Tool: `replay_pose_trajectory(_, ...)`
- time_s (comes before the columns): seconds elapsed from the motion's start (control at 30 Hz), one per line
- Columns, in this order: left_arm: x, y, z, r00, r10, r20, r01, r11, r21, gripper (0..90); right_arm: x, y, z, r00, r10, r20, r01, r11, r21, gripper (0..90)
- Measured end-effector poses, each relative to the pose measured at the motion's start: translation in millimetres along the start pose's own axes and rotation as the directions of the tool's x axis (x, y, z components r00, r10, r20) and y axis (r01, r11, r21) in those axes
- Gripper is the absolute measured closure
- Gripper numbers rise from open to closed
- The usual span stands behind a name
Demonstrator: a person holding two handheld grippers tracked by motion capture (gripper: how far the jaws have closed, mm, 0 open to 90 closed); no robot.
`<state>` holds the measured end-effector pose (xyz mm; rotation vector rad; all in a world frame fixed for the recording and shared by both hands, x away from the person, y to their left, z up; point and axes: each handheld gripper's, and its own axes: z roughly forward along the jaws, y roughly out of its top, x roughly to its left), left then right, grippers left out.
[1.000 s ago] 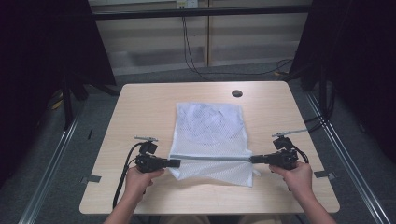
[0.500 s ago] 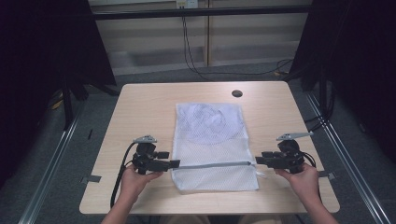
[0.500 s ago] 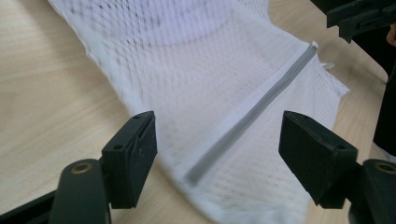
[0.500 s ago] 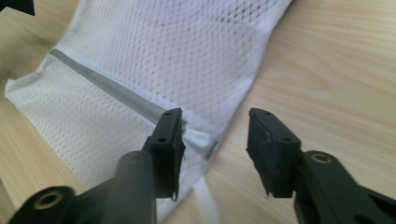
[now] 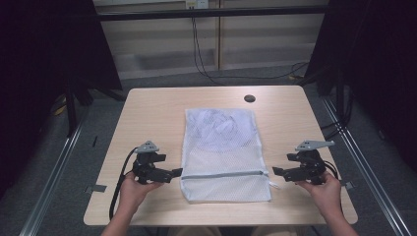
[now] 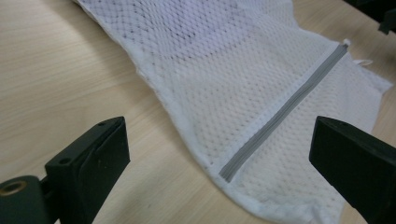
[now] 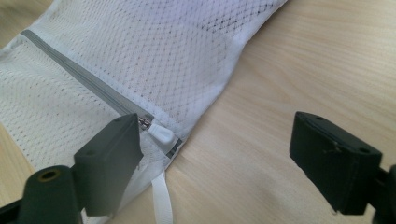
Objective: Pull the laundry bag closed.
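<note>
High view: a white mesh bag [image 5: 223, 155] lies flat mid-table, its grey zip [image 5: 223, 174] closed across the near end, something pale inside, perhaps cloth. It looks light, limp and snag-prone; best pinched at the side hems by the zip. Left gripper [image 5: 176, 172] and right gripper [image 5: 276, 171] have just opened wide, holding nothing.
</note>
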<state>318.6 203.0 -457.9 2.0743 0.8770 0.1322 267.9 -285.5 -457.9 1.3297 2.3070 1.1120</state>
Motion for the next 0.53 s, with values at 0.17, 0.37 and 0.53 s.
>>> replay_pose_trajectory(0.17,8.1,-6.6,-6.1,0.9989,0.036,-0.03,-0.035,0.999,0.026,3.7,-3.7,-2.3,0.7,0.9999,-0.011,-0.01,0.011,1.0,0.01,12.5)
replay_pose_trajectory(0.37,16.8,-9.8,-12.5,0.9985,0.011,-0.053,-0.011,0.9999,0.002,3.6,-9.8,-5.2,0.7,1.0,-0.001,0.009,0.0,1.0,0.015,11.3)
replay_pose_trajectory(0.53,24.0,-14.2,-8.2,0.9954,0.007,-0.096,-0.002,0.9983,0.058,3.0,-14.6,-9.1,5.4,0.999,-0.006,0.045,0.004,0.999,0.047,10.6)
